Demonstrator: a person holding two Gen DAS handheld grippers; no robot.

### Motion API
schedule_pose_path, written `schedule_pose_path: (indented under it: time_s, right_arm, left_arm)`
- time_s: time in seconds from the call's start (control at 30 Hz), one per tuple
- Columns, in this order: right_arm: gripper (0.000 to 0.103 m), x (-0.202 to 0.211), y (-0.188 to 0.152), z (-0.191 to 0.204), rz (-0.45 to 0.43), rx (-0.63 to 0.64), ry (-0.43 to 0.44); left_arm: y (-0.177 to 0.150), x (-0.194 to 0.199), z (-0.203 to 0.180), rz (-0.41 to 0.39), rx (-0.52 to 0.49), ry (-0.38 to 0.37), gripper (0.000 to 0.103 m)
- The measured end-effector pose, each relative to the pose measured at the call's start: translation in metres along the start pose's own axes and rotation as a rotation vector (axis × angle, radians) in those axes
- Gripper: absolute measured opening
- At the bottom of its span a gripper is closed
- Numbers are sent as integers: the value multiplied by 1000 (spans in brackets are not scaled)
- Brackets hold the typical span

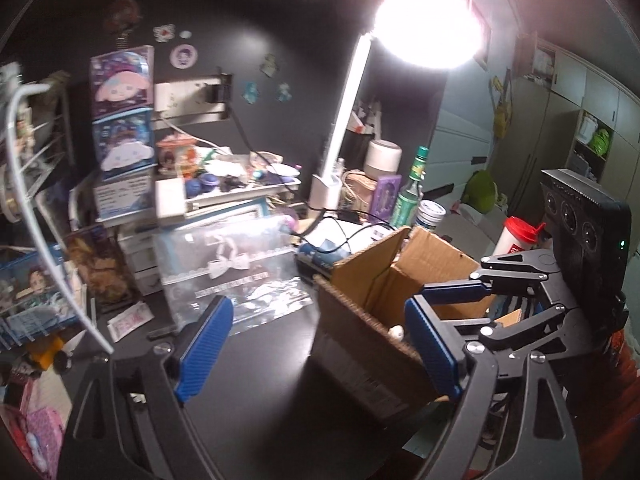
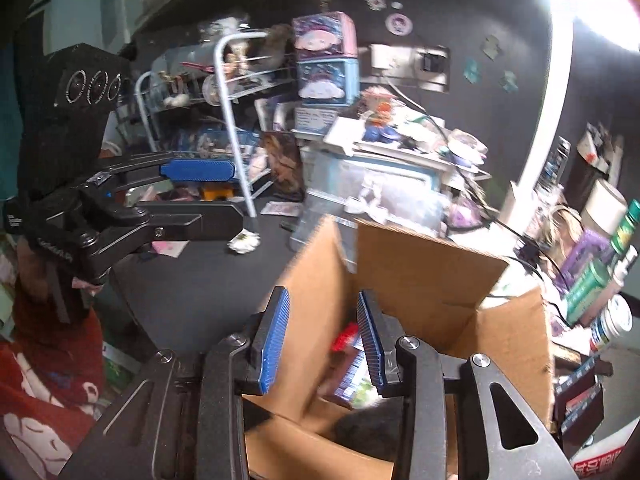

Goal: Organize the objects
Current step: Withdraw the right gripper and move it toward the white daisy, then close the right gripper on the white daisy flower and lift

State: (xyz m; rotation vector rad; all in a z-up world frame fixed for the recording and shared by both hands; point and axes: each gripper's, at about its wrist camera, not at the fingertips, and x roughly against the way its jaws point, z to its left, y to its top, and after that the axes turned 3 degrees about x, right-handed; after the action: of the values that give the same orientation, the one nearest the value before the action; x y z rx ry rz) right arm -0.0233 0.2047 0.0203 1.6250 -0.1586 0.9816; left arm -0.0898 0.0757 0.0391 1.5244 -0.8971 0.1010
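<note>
A: Right gripper (image 2: 322,340)?
B: Jaws apart, empty, over the open cardboard box (image 2: 424,280); packets lie inside.
A: Left gripper (image 1: 316,344)?
B: Wide apart, empty, straddling the box's near corner on the dark surface (image 1: 272,360). Desk lamp (image 1: 344,120) behind.

Left gripper (image 1: 316,344), right gripper (image 2: 320,340): black linkage frames, silver screws, ribbed blue fingers (image 1: 204,344).

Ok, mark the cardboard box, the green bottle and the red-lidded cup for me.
cardboard box (image 1: 352,320): left wrist view, on its near outer wall.
green bottle (image 1: 409,196): left wrist view, on the middle of its body.
red-lidded cup (image 1: 514,240): left wrist view, on its white side below the lid.
</note>
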Motion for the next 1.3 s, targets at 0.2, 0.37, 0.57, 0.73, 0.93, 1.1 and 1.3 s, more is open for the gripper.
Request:
schedule_pose_path:
  time_s: [0.2,0.37,0.57,0.73,0.93,1.1,1.3]
  right_arm:
    - [36,-23,17,52,-12,61,68]
    - [40,-61,25,96,8,93,138]
    - [55,-116,23,128,67,64,247]
    - [60,-172,15,136,121,25,238]
    - [73,-223,13,131,149,14,155]
    - [74,-259,18,119,163,12,111]
    - [74,-299,30,106,182,16,60]
  left_arm:
    - [-26,37,43,-35,50,90,87]
    - [-53,56,83,-41,115,152,87]
    - [-88,59,124,-23,185,189,88]
    - [-112,39,157,35,247,199,88]
    - [-124,18,187,75,286,176,88]
    - [-122,1,206,98,297,162,88]
    - [-121,-14,224,118,325,150,88]
